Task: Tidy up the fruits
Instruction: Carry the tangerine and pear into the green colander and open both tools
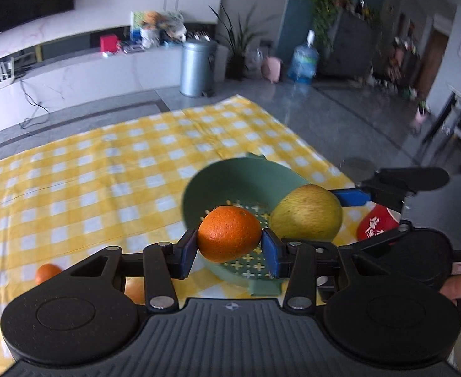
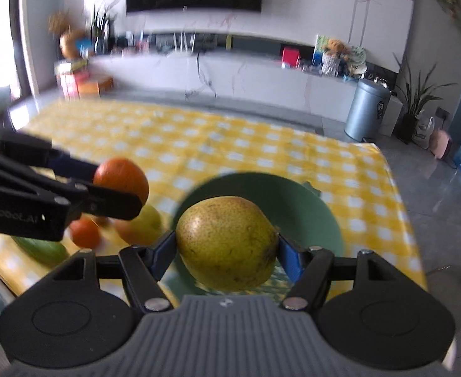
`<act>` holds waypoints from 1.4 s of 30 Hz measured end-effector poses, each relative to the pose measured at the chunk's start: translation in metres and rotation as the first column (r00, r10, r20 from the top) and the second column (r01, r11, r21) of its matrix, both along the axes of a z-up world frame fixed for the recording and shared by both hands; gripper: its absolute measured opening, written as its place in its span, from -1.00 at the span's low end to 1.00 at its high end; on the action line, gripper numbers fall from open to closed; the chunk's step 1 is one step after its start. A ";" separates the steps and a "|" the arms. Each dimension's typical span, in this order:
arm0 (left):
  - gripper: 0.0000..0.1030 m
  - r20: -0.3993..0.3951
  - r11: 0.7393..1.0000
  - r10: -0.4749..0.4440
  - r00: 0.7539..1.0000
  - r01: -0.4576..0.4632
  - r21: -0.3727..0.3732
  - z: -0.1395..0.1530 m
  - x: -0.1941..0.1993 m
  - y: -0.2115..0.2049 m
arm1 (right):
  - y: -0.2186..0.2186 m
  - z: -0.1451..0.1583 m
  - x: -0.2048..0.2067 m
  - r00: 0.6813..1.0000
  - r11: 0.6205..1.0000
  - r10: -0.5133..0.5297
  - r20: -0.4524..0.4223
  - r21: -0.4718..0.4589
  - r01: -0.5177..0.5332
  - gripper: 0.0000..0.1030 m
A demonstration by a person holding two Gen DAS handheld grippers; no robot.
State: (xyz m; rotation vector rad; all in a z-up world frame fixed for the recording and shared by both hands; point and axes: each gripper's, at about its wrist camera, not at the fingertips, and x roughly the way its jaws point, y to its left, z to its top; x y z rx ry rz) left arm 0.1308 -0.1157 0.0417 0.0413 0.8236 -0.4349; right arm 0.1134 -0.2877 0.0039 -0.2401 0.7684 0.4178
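Two fruits in hand: you hold one per gripper, both lifted clear of the cloth and above the green colander [image 1: 230,179].
Left gripper [image 1: 230,248]: blue pads pressed on either side of the orange [image 1: 229,233]; fingers narrow, grip looks square.
Right gripper [image 2: 227,253]: pads closed on the pear [image 2: 227,243], set wider to suit its girth; the pear fills the gap.
Colander: sits on the yellow checked cloth [image 1: 89,169], perforated bottom showing, no fruit visible inside it.
Relative position: in the left wrist view the pear [image 1: 306,213] hangs just beside the orange, to its right, both over the bowl's opening.
Remaining fruit: in the right wrist view a second orange [image 2: 85,233], a yellow fruit [image 2: 145,224] and something green [image 2: 43,249] lie on the cloth to the left, partly hidden and blurred.
Step, as judged: carry phase, both fruits on their way into the colander.
Next move calls for: lower each fruit close to the bowl's bottom before you part the pads, keep the two grippers from knocking together, then go back for the loose fruit.
Risk: released from height, the round fruit could bounce or roll out.
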 end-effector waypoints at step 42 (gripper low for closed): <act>-0.02 -0.249 0.918 -0.236 0.939 0.299 0.259 -0.088 0.083 -0.057 | 0.009 -0.073 0.092 0.910 0.925 0.245 -0.334 -0.202 -0.323 0.30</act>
